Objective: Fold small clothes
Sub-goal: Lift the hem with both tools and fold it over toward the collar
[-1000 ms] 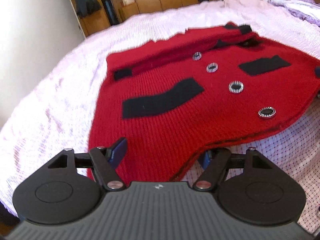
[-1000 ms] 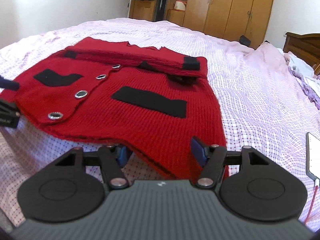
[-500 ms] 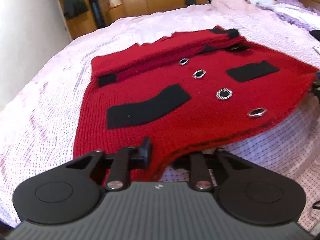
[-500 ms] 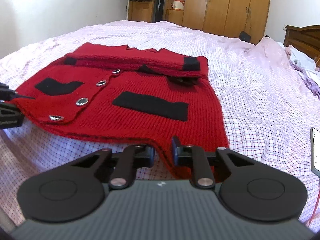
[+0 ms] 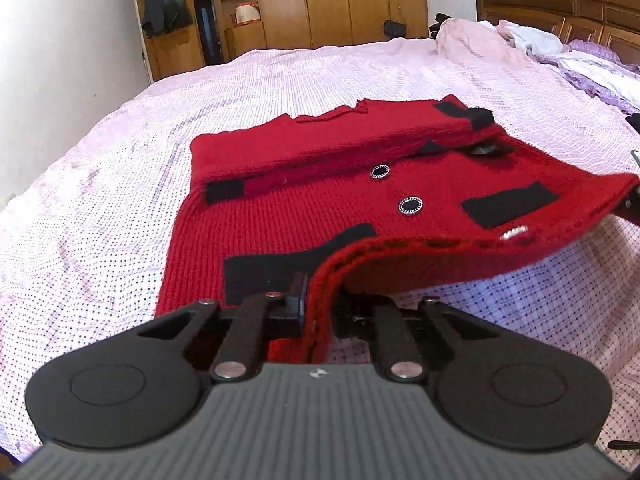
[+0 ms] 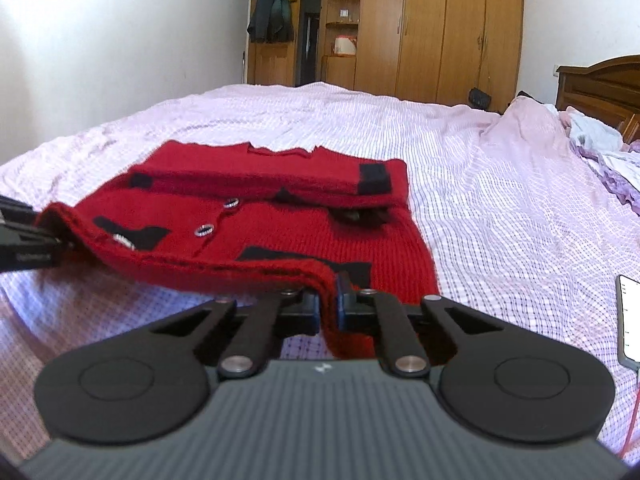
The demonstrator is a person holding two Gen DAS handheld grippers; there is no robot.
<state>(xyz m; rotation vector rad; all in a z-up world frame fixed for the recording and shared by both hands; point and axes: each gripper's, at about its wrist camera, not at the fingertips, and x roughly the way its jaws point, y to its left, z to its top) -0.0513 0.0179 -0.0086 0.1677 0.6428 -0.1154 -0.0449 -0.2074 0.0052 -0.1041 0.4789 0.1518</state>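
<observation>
The phone (image 6: 631,316) is cut off by the right edge.

both hand-held grippers closed on hem | red cardigan (image 5: 304,216) hem lifted off bed

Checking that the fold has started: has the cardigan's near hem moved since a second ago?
Yes. The hem was flat on the bedsheet; now it is lifted off it, pinched by both grippers.
</observation>
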